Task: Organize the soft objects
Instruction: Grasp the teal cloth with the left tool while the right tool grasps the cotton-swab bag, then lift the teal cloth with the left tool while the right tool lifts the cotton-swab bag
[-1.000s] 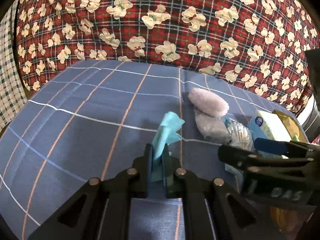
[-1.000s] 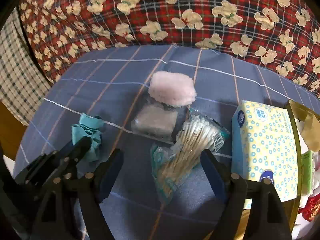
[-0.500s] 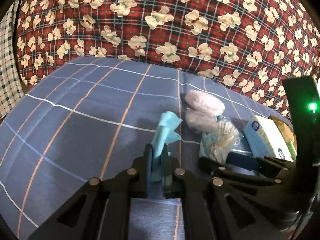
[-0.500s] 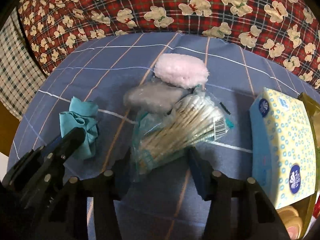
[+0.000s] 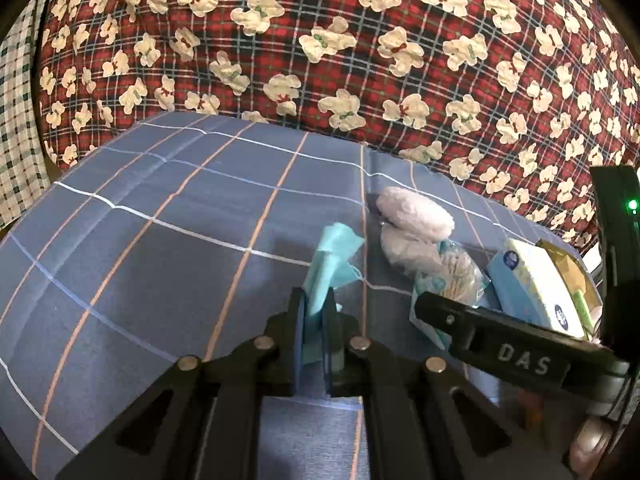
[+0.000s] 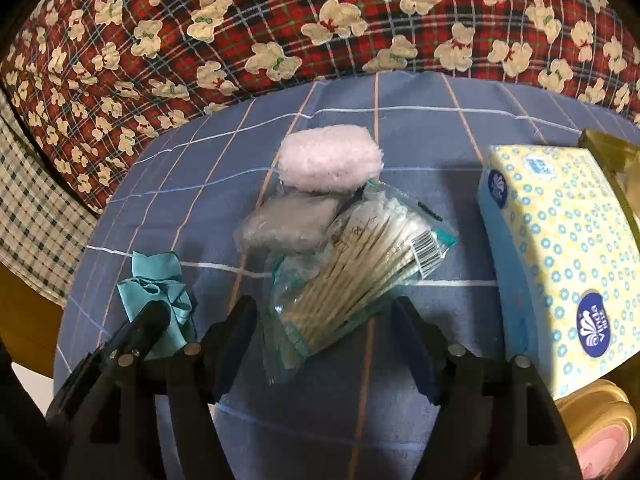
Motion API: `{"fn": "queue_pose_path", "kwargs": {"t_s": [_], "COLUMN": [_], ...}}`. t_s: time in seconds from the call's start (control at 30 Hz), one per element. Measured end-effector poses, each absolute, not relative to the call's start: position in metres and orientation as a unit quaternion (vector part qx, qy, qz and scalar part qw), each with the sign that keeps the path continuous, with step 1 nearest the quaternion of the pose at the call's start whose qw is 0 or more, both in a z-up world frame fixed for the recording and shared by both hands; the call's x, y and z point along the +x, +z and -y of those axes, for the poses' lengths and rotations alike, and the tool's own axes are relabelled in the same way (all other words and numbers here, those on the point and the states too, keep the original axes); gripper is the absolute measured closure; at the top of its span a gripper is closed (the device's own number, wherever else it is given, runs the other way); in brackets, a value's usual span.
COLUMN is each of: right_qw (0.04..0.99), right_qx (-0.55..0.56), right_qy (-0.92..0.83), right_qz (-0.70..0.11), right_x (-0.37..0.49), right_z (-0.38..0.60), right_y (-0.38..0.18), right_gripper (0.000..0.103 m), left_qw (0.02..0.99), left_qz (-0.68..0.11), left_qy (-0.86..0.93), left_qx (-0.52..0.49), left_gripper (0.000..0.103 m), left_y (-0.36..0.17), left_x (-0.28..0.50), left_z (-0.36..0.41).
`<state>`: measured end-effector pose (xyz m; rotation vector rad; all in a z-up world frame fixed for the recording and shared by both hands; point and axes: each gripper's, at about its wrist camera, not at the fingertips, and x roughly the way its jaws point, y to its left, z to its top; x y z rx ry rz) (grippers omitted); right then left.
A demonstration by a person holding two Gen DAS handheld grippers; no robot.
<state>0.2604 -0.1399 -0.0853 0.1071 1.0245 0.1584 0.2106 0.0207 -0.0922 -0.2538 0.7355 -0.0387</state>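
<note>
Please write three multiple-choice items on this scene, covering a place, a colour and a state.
1. Where does the pink fluffy pad lie?
A. beyond the grey pouch
B. on the tissue box
C. under the cloth

2. What colour is the cloth in the left gripper?
A. red
B. teal
C. white

3. How do the right gripper's fingers stand?
A. shut on the tissue box
B. shut on the pad
C. open around the cotton swab bag

Answers: 1 A, it sits just past the pouch; 2 B, teal fabric shows between the fingers; 3 C, the fingers flank the bag with gaps.
</note>
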Motion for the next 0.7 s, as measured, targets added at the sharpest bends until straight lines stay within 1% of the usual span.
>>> {"fn": "queue_pose_path", "kwargs": {"t_s": [0.13,0.2,0.23,0.27,0.33,0.57,0.7], "right_qw": [0.866,0.87,0.872,0.873,0.875,0.893,0.892], "right_qx": [0.041,0.026,0.017,0.01,0.002,-0.026,0.012], "right_qy": [0.059,0.056,0.058,0.06,0.069,0.096,0.113], "right_qz": [-0.494,-0.489,-0.486,-0.485,-0.48,-0.439,-0.438], "right_x": [0.269,0.269,0.267,0.265,0.26,0.242,0.243], "right_z": [0.138,0.135,0.133,0.131,0.129,0.125,0.135], "right_y": [-0.092,-0.092,-0.092,-0.092,-0.092,-0.096,-0.095], "right_gripper": [0.032,0.046,0.055,0.059,0.063,0.067,0.067], "left_qw": [0.925,0.924,0.924,0.924,0.924,0.927,0.931], "left_qz": [-0.359,-0.36,-0.359,-0.359,-0.357,-0.35,-0.343], "left_qy": [-0.02,-0.021,-0.023,-0.023,-0.023,-0.024,-0.025], "left_qx": [-0.123,-0.127,-0.129,-0.131,-0.133,-0.133,-0.125], "left_gripper": [0.099,0.099,0.099,0.099,0.099,0.099,0.099], "left_y": [-0.092,-0.092,-0.092,-0.092,-0.092,-0.09,-0.087], "left_x": [0.211,0.211,0.21,0.21,0.21,0.208,0.207], "left_z": [-0.02,-0.021,-0.022,-0.022,-0.023,-0.024,-0.021]}}
